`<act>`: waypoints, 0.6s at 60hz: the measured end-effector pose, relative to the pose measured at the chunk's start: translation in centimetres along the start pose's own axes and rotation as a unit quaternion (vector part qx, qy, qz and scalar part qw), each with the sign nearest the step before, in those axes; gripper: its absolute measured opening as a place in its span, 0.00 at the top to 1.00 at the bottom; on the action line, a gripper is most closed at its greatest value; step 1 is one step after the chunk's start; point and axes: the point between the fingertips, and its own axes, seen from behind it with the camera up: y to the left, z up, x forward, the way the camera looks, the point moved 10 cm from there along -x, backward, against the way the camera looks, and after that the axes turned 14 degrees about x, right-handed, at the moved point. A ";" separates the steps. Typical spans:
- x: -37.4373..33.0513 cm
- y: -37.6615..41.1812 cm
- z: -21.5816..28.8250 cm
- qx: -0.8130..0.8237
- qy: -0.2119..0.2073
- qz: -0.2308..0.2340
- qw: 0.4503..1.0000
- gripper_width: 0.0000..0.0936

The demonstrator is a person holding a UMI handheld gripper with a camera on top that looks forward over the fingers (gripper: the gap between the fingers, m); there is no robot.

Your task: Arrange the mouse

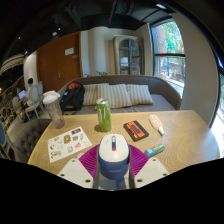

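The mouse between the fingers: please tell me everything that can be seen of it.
The mouse looks like smooth plastic, white on top with a pink band around the front and a blue rear part. It points away, toward the green can, and sits at the near edge of the wooden table. Both fingers appear to press its sides.

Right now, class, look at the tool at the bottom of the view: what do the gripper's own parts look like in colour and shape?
The gripper has two pale, whitish fingers, broad and angular, spreading outward at the bottom of the view. Each carries a magenta pad on its inner face. No cable, printed marking, hand or sleeve shows here.
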 end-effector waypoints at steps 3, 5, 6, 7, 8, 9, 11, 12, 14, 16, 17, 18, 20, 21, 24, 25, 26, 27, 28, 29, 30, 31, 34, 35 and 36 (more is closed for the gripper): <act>1.8 0.1 -3.8 -0.003 0.026 -0.013 1.000 0.57; 2.2 -0.2 -5.1 -0.008 0.041 -0.023 0.999 0.57; 2.4 -0.3 -5.7 -0.009 0.049 -0.029 0.998 0.57; 2.6 -0.5 -6.2 -0.011 0.057 -0.035 0.998 0.57; 2.8 -0.6 -6.8 -0.013 0.063 -0.039 0.997 0.57; 3.0 -0.7 -7.2 -0.015 0.068 -0.042 0.997 0.57; 3.3 -0.8 -8.4 -0.017 0.078 -0.045 0.996 0.55; 3.4 -1.0 -8.8 -0.017 0.082 -0.048 0.995 0.56; 3.6 -1.2 -9.6 -0.017 0.095 -0.054 0.994 0.54; 3.6 -1.3 -10.2 -0.018 0.100 -0.057 0.993 0.52; 3.6 -1.3 -10.0 -0.019 0.088 -0.053 0.995 0.51; 3.8 -1.3 -9.9 -0.021 0.086 -0.054 0.995 0.51; 3.7 -1.6 -10.3 -0.022 0.090 -0.054 0.994 0.48; 3.7 -1.6 -10.2 -0.020 0.087 -0.053 0.995 0.47; 3.7 -1.6 -10.2 -0.012 0.102 -0.055 0.993 0.44; 3.6 -1.6 -10.2 -0.007 0.107 -0.055 0.993 0.43; 3.6 -1.6 -10.1 -0.001 0.117 -0.057 0.991 0.42; 3.4 -1.7 -10.1 0.006 0.125 -0.060 0.990 0.40; 3.0 -1.7 -9.9 0.011 0.129 -0.062 0.990 0.37; 2.7 -1.7 -9.7 0.014 0.128 -0.063 0.990 0.34; 2.4 -1.7 -9.4 0.015 0.123 -0.061 0.990 0.31; 2.0 -1.7 -9.1 0.014 0.116 -0.058 0.991 0.27; 0.6 -1.6 -8.3 0.000 0.109 -0.045 0.993 0.14; 0.1 -1.8 -8.3 -0.006 0.109 -0.045 0.993 0.10; -0.5 -1.9 -8.2 -0.010 0.109 -0.044 0.993 0.08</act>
